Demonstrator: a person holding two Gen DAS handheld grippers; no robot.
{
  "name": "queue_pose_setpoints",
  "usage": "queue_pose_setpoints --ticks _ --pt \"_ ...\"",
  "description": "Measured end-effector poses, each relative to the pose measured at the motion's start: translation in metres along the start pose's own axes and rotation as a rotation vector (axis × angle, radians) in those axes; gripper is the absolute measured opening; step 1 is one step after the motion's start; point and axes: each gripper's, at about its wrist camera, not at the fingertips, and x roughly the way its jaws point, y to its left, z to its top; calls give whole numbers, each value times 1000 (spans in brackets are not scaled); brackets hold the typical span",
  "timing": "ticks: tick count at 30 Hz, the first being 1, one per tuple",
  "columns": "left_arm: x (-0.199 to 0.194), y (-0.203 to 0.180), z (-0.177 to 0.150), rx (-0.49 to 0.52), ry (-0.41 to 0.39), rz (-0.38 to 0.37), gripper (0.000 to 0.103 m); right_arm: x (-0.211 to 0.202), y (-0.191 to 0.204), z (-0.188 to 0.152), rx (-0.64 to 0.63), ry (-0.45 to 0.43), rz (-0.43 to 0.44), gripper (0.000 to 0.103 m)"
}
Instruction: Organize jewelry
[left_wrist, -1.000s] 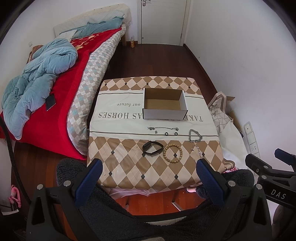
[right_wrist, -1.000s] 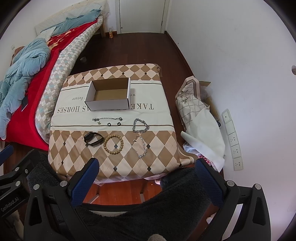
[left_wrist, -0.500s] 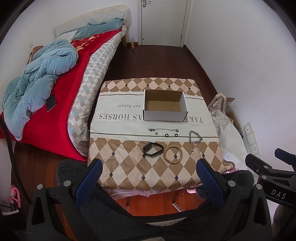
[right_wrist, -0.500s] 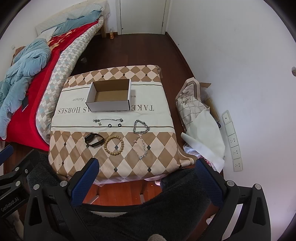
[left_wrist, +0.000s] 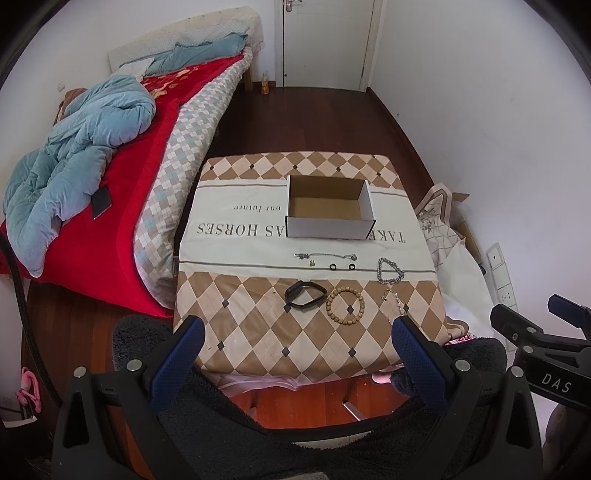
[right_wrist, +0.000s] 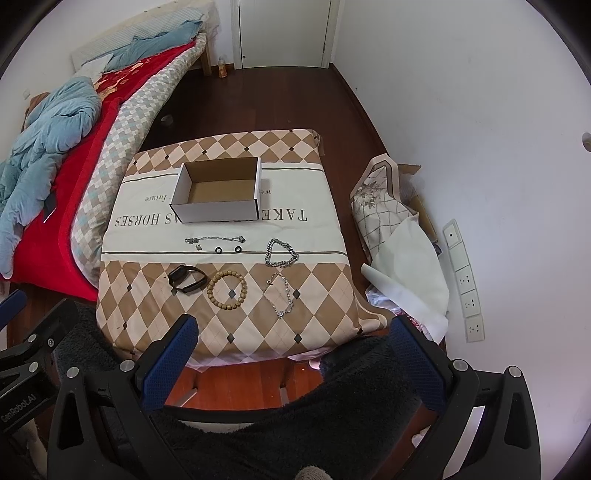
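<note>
An empty white cardboard box (left_wrist: 328, 206) (right_wrist: 218, 194) stands on a table with a diamond-patterned cloth (left_wrist: 258, 332) (right_wrist: 147, 317). In front of it lie a thin silver chain (right_wrist: 216, 240), two small black rings (right_wrist: 227, 250), a thick silver chain (right_wrist: 281, 253), a black band (left_wrist: 304, 294) (right_wrist: 186, 278), a wooden bead bracelet (left_wrist: 345, 306) (right_wrist: 226, 290) and a thin silver bracelet (right_wrist: 280, 295). My left gripper (left_wrist: 295, 332) and right gripper (right_wrist: 291, 325) are both open and empty, held back from the table's near edge.
A bed with a red cover and blue quilt (left_wrist: 85, 147) is to the left of the table. Bags and white sheets (right_wrist: 399, 240) lie on the floor to its right, by the wall. A closed door (left_wrist: 325, 40) is at the far end.
Both grippers have moved slightly forward toward the table; the view is a little closer. Nothing on the table has moved.
</note>
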Motion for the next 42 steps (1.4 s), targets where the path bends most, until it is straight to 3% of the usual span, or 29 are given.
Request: queue_pose_setpoints --ticks 6,11,18,21,29,35,39,40,41,42 --pt "25 19 16 -24 -9 72 103 22 -10 12 18 21 -13 103" --pt "67 36 29 -6 -13 175 103 67 -16 26 45 64 -15 103" --pt "144 50 39 35 88 243 103 150 -16 42 39 167 -6 102" --pt "177 50 40 69 147 250 103 186 -11 45 26 211 -24 97" --pt "254 35 29 192 293 209 102 270 -6 36 41 369 44 84" --pt "293 21 17 236 373 151 70 305 20 32 12 417 95 74" --pt "303 14 11 243 389 124 62 321 38 31 -9 428 117 70" --pt "306 13 10 245 390 121 53 325 42 31 -14 431 118 70" --pt "308 12 9 245 393 113 36 330 48 31 -20 433 123 68" --pt "311 12 6 242 407 108 28 333 52 30 -27 436 124 68"
